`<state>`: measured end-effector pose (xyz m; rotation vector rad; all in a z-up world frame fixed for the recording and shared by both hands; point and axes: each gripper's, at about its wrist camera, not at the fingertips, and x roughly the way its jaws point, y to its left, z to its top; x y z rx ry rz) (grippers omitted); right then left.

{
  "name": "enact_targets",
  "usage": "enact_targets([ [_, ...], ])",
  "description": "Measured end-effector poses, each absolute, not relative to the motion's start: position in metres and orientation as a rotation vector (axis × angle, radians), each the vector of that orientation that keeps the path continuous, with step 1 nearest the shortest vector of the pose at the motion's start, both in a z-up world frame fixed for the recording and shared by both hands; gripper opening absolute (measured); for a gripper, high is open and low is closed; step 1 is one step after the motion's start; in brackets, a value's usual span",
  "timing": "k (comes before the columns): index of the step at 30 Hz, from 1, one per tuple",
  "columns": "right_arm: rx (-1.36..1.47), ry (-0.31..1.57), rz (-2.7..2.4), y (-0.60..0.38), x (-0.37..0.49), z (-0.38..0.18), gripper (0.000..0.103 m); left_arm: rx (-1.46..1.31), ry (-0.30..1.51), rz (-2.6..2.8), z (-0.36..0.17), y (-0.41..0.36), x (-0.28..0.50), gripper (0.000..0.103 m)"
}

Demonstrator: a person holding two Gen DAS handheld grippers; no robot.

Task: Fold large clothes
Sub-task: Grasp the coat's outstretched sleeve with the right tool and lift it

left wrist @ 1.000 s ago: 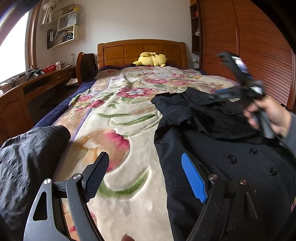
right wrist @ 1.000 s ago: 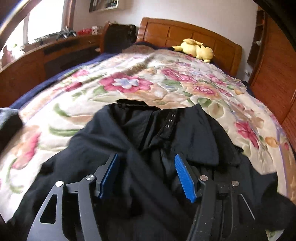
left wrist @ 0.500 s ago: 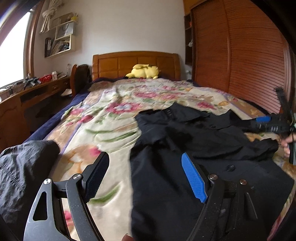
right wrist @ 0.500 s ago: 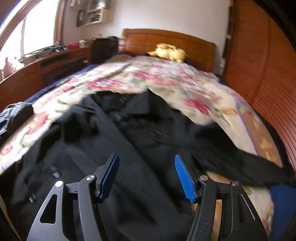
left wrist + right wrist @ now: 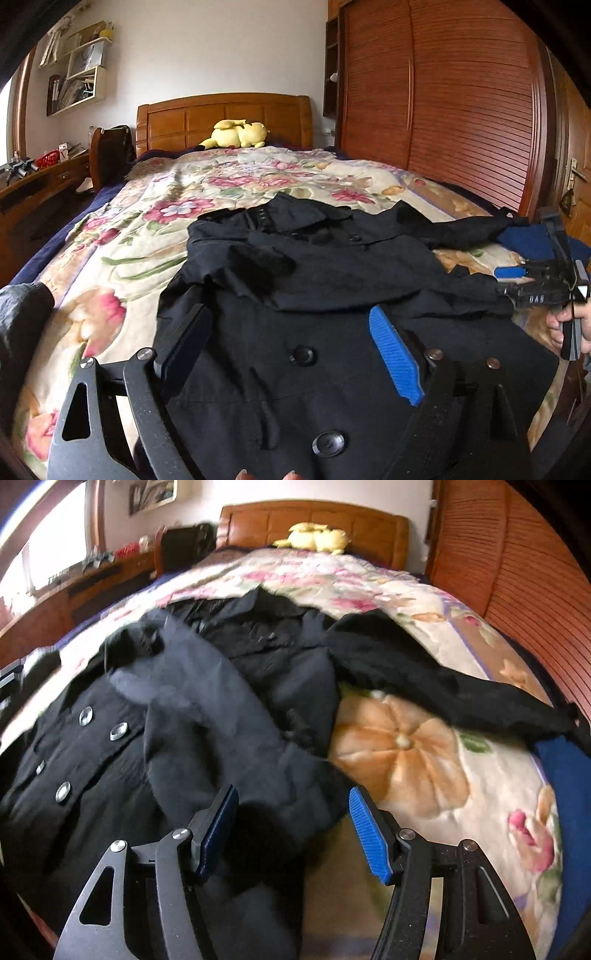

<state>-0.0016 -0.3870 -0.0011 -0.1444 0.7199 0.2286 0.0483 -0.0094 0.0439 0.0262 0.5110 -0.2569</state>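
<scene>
Dark sleeve (image 5: 22, 314) of another garment lies at the near left edge of the floral bedspread (image 5: 155, 229). Just right of it, the left gripper (image 5: 291, 350) hangs over the black coat (image 5: 332, 266), its jaws spread and just widened further, with nothing pinched between them. The coat is spread across the near half of the bed, buttons (image 5: 303, 356) facing up, one sleeve (image 5: 461, 694) trailing far right. At the coat's right edge, the right gripper (image 5: 291, 827) hovers released over crumpled cloth, held by a hand (image 5: 569, 325). A yellow plush toy (image 5: 236, 133) rests by the far headboard.
</scene>
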Motion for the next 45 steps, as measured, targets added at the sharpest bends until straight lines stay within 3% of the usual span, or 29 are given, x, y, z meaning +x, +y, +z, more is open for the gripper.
enact_targets([
  [4,-0.082,0.667,0.156,-0.427,0.008,0.01,0.072,0.045,0.51,-0.252,0.037,-0.025,0.052,0.088],
  [12,0.038,0.665,-0.031,-0.51,0.075,-0.002,0.072,0.089,0.515,-0.224,0.02,-0.04,0.054,0.088],
  [26,0.319,0.731,-0.222,-0.563,0.16,-0.033,0.071,0.105,0.512,-0.233,0.014,-0.045,0.053,0.088],
  [27,0.311,0.738,-0.232,-0.563,0.164,-0.034,0.069,0.104,0.514,-0.234,0.014,-0.045,0.053,0.088],
  [29,0.292,0.749,-0.233,-0.561,0.172,-0.035,0.032,0.099,0.517,-0.237,0.014,-0.044,0.053,0.088],
  [31,0.259,0.735,-0.225,-0.554,0.176,-0.029,0.01,0.091,0.52,-0.24,0.014,-0.043,0.053,0.088],
  [32,0.225,0.71,-0.225,-0.548,0.176,-0.022,0.006,0.09,0.52,-0.24,0.014,-0.043,0.053,0.088],
  [45,-0.064,0.411,0.095,-0.415,0.108,0.105,0.003,0.079,0.491,-0.222,0.031,-0.022,0.044,0.088],
])
